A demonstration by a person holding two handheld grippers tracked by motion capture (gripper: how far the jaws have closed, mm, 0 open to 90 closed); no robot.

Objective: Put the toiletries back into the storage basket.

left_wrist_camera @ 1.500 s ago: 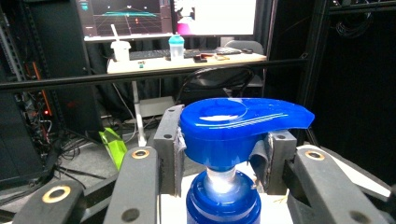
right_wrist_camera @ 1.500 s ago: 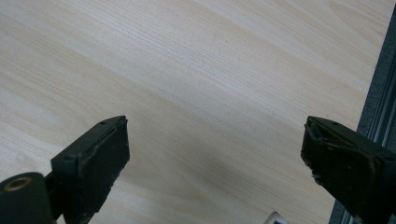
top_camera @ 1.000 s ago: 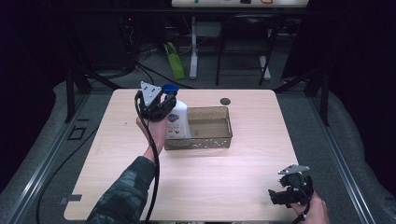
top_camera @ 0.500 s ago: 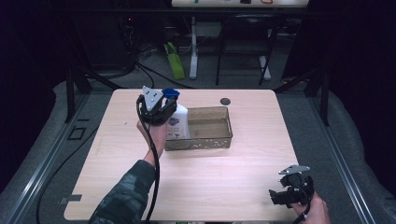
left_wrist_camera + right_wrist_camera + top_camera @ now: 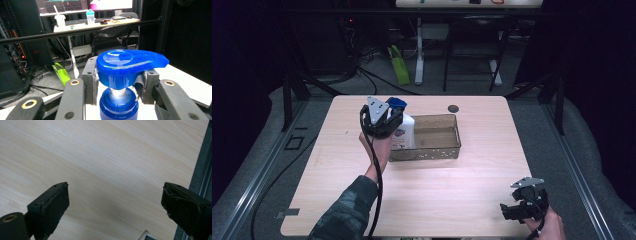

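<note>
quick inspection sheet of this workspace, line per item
surface: light wood table, mostly bare.
job's things: white pump bottle with blue pump head, at the left end of the clear bin; whether inside or just beside it, cannot tell.
clutter: small dark round thing near the table's far edge.
grippers: left gripper shut on the pump head; right gripper open over bare table, near the front right corner.
cables: black cable trails from the left gripper along the forearm.
surroundings: dark room, green object and cables on the floor, desk with monitors behind.
</note>
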